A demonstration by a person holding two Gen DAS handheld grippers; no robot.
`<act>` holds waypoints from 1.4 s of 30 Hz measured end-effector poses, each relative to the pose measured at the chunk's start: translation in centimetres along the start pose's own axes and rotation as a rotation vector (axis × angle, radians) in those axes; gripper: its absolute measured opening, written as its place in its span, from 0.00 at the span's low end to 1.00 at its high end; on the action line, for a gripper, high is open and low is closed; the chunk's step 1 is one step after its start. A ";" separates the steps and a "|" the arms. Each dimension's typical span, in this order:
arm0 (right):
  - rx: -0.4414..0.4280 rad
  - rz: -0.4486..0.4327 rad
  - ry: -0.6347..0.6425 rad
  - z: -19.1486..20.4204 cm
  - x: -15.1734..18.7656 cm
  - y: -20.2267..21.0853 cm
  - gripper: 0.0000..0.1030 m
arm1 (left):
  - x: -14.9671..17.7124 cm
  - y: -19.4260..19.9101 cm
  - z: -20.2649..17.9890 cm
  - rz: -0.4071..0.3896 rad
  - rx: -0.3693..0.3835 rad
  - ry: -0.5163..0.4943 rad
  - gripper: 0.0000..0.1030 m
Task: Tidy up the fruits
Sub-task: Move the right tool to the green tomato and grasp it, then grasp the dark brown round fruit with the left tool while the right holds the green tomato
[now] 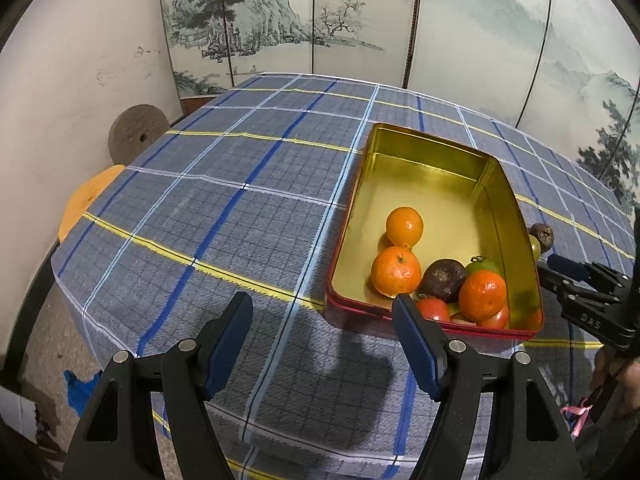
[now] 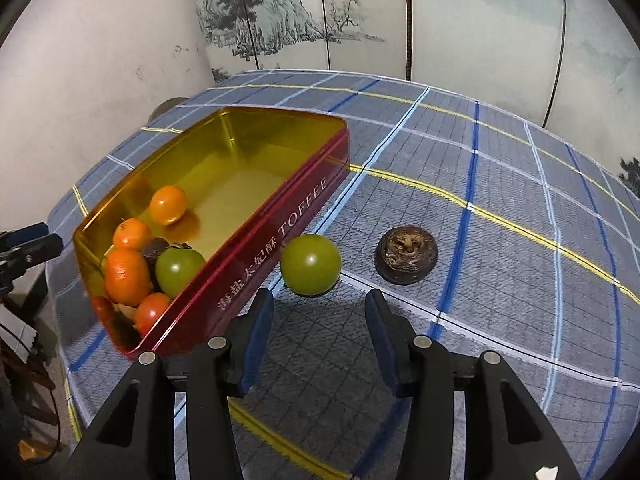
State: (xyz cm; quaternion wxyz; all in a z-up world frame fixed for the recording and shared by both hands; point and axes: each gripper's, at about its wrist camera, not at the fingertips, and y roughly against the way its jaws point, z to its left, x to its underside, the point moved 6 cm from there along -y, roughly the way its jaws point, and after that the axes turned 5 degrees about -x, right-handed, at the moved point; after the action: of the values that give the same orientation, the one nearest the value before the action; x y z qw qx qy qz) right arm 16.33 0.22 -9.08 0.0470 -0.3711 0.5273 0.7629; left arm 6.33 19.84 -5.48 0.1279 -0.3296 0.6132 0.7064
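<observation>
A red toffee tin (image 2: 280, 216) with a gold inside (image 1: 436, 184) lies on the checked cloth. Its near end holds several fruits: mandarins (image 1: 396, 270), a dark passion fruit (image 1: 442, 280), a green tomato (image 2: 178, 266) and red tomatoes (image 1: 434, 308). Outside the tin, a green tomato (image 2: 310, 264) rests against the tin's long side, with a dark wrinkled fruit (image 2: 406, 254) to its right. My right gripper (image 2: 319, 298) stands open just short of the loose green tomato, touching nothing. My left gripper (image 1: 322, 304) hangs open and empty by the tin's near left corner.
The blue checked tablecloth (image 1: 224, 208) covers the whole table, and its edge drops off at the left and front. A painted folding screen (image 1: 320, 20) and a white wall stand behind. A round stone disc (image 1: 136, 132) and an orange board (image 1: 88, 200) sit left of the table.
</observation>
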 end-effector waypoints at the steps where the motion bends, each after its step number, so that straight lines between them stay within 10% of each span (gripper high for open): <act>1: -0.003 0.003 0.003 0.1 -0.1 -0.3 0.44 | 0.0 -0.1 0.1 0.003 -0.002 0.001 0.70; 23: 0.007 0.003 0.047 0.6 -1.2 -2.9 0.33 | -0.6 -0.2 -2.8 0.017 0.033 -0.045 0.70; 42: 0.159 -0.059 -0.110 -9.1 2.2 4.0 0.32 | -2.3 -0.5 -17.3 0.011 0.236 -0.217 0.70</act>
State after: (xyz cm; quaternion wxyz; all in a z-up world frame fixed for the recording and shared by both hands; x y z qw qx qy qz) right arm 17.63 -9.88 -8.86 0.1279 -0.3391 0.5715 0.7362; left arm 13.72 4.03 -4.97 0.2271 -0.2308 0.6763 0.6617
